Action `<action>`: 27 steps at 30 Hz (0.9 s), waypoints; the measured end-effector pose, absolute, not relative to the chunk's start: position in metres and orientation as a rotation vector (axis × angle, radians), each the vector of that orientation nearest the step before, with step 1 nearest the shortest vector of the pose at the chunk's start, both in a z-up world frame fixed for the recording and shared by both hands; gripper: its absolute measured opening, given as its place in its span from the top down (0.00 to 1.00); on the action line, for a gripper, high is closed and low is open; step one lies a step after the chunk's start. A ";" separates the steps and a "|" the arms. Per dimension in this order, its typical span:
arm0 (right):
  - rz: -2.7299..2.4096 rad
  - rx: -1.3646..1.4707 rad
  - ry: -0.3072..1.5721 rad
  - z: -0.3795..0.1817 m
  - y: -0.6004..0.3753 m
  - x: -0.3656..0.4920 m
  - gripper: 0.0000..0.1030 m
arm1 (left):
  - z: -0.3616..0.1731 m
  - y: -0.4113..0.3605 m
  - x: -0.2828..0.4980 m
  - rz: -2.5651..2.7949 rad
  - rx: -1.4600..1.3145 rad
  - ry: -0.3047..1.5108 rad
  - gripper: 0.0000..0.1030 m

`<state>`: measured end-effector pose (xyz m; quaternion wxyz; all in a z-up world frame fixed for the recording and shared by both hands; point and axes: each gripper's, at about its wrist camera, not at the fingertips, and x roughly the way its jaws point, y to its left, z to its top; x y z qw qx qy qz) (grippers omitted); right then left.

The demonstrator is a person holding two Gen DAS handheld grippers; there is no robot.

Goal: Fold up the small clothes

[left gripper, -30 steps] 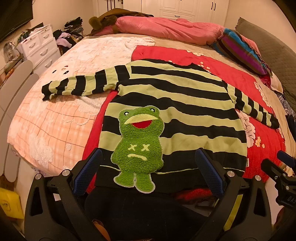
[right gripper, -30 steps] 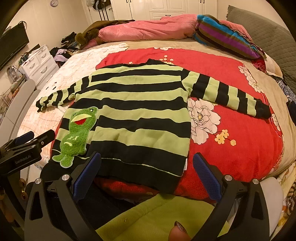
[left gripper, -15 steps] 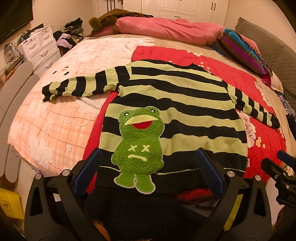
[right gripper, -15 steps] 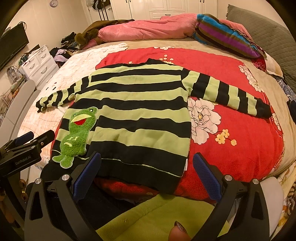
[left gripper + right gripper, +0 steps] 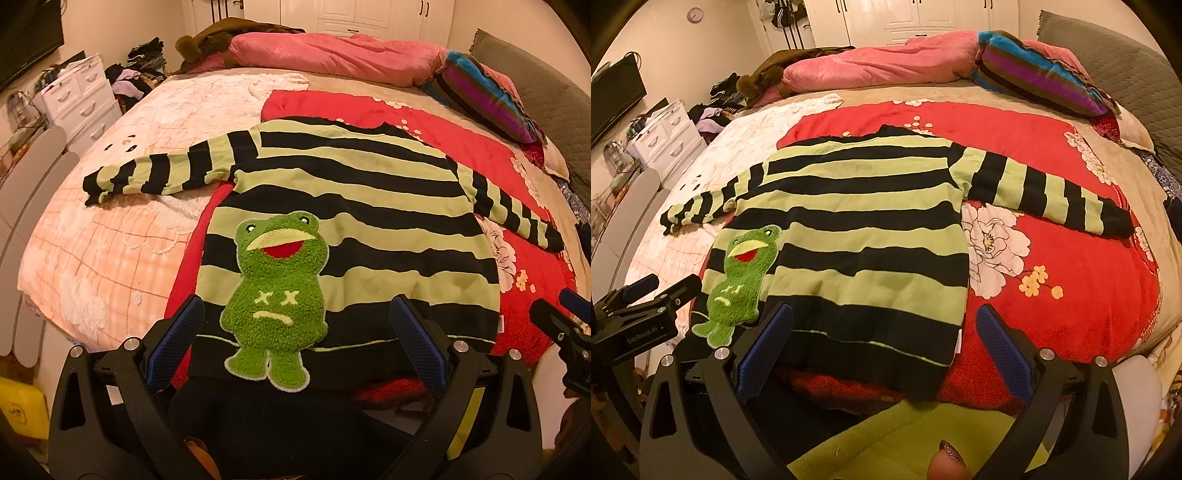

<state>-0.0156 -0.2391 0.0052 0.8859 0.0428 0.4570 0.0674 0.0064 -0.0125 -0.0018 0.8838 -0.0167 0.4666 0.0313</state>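
Note:
A small green-and-black striped sweater [image 5: 354, 206] [image 5: 849, 221] lies flat on the bed, both sleeves spread out sideways. A fuzzy green frog patch [image 5: 277, 295] [image 5: 738, 280] sits on its lower left front. My left gripper [image 5: 295, 339] is open, hovering just above the hem around the frog's legs. My right gripper [image 5: 884, 347] is open too, over the hem's right half, holding nothing. Each gripper shows at the edge of the other's view: the right gripper [image 5: 565, 325] and the left gripper [image 5: 642, 314].
The sweater rests on a red floral blanket [image 5: 1071, 258] beside a peach quilt [image 5: 110, 229]. Pink bedding [image 5: 332, 55] and a striped pillow [image 5: 1034, 77] lie at the far side. A white drawer unit [image 5: 77, 99] stands left of the bed. A fingertip [image 5: 945, 465] shows at the bottom.

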 end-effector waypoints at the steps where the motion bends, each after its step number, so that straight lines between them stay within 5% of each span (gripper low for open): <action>1: 0.139 0.089 0.949 0.004 -0.240 -0.014 0.04 | -0.003 -0.013 0.009 0.066 -0.033 0.974 0.08; 27: 0.101 0.184 0.875 0.007 -0.292 0.051 0.04 | 0.001 -0.043 0.079 0.062 -0.057 0.974 0.08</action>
